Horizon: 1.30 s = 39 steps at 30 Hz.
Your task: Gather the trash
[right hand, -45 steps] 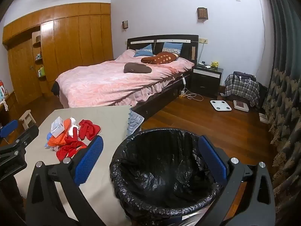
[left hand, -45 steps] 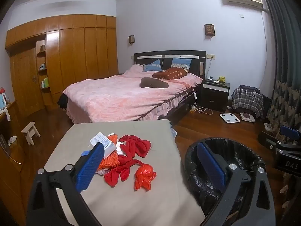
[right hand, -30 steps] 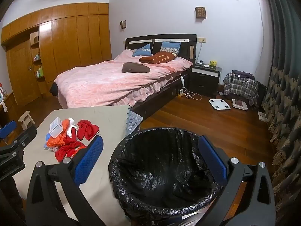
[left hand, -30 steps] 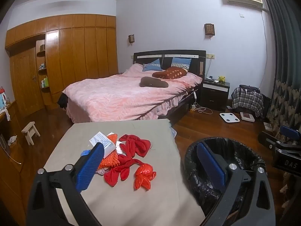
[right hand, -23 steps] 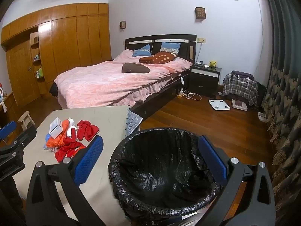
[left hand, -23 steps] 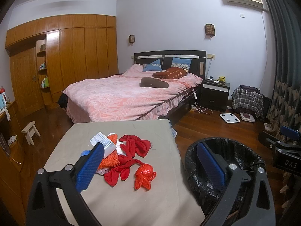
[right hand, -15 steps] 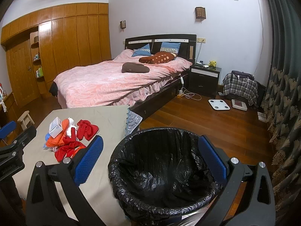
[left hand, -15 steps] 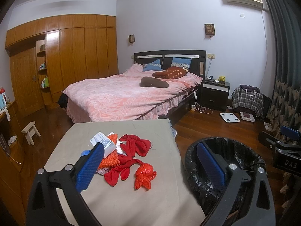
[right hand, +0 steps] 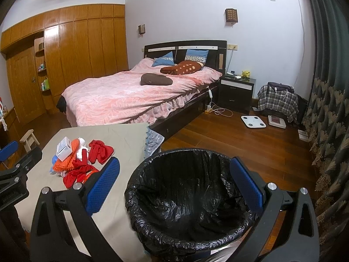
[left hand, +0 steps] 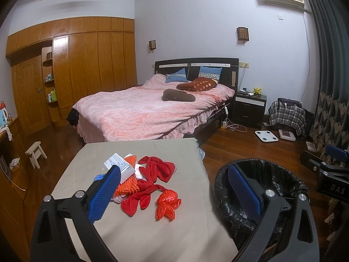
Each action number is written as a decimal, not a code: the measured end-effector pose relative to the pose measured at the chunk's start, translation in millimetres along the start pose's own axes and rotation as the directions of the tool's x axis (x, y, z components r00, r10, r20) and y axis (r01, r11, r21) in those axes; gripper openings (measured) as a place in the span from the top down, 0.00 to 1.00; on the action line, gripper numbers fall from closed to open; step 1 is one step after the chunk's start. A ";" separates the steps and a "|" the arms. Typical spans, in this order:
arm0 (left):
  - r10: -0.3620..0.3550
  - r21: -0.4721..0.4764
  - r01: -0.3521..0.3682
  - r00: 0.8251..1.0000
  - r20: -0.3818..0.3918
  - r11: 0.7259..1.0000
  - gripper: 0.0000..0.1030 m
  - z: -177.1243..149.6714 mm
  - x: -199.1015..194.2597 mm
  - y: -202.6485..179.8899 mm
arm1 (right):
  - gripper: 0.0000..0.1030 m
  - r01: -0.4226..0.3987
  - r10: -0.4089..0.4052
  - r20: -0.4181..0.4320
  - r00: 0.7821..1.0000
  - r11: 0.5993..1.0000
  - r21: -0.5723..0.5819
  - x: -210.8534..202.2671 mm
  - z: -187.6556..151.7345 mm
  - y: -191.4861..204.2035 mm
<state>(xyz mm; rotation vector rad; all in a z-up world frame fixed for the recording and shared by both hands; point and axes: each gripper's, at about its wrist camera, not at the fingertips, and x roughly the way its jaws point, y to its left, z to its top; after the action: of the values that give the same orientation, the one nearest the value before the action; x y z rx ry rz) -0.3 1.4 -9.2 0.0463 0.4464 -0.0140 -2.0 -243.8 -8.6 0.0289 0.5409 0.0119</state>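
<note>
On the table [left hand: 135, 229] in front of me, the trash lies in one heap: a white box [left hand: 119, 165] on orange netting [left hand: 128, 185], red cloth scraps [left hand: 157, 169] and a crumpled red plastic bag [left hand: 168, 203] nearest me. Nothing is picked up yet, so I judge the job is at its start. My left tool [left hand: 172, 193] hangs above the table with its blue fingers spread wide and empty; my right tool [right hand: 174, 187] is likewise spread, empty, over the black-lined bin [right hand: 189, 198] just beside the table. Next I should lower the left tool onto the plastic bag and pinch it, then carry it across to the bin. The scraps overlap, so one may drag others. The bed [left hand: 139, 113] stands well beyond.
</note>
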 end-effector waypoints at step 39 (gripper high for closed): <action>0.000 0.002 0.000 1.000 -0.003 1.000 0.06 1.1 -0.3 -0.7 | 0.05 0.003 -0.003 0.004 1.000 1.000 0.002 -2.5 3.2 -4.2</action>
<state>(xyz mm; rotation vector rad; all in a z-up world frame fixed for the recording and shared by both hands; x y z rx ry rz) -0.1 0.7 -8.0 0.0480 0.4490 -0.0138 -2.5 -248.2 -4.7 0.0300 0.5372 0.0085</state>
